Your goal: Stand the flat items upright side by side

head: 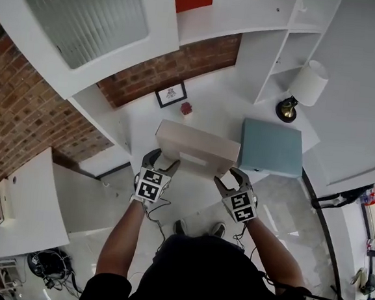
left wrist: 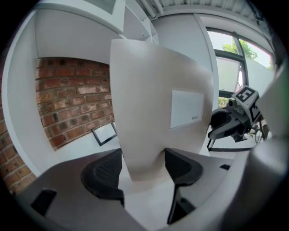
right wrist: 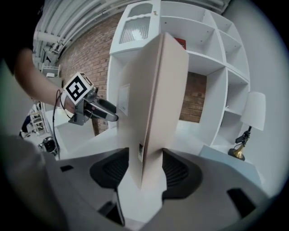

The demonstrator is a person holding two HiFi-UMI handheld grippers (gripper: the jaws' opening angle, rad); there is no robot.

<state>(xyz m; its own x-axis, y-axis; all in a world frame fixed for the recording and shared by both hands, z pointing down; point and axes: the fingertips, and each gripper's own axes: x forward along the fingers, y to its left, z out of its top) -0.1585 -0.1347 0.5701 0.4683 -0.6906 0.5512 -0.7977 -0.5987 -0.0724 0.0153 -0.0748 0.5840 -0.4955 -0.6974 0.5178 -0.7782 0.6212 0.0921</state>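
No word or number can be read anywhere. The flat box (head: 197, 150) bears a white label (left wrist: 186, 109) with a line of print at its five o'clock corner, too small to make out. The framed picture (head: 171, 94) at eleven o'clock from the box shows only a blurred mark. The cubes on the left gripper (head: 162, 162) and right gripper (head: 231, 178) carry black-and-white square patterns, not letters.

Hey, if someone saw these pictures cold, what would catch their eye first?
First, the pale beige flat box, held in the air above the white shelf surface, with the left gripper and the right gripper clamped on its two near corners. Next, the teal flat box lying flat to the right, with a small white-shaded lamp behind it. A red brick wall stands at the back.
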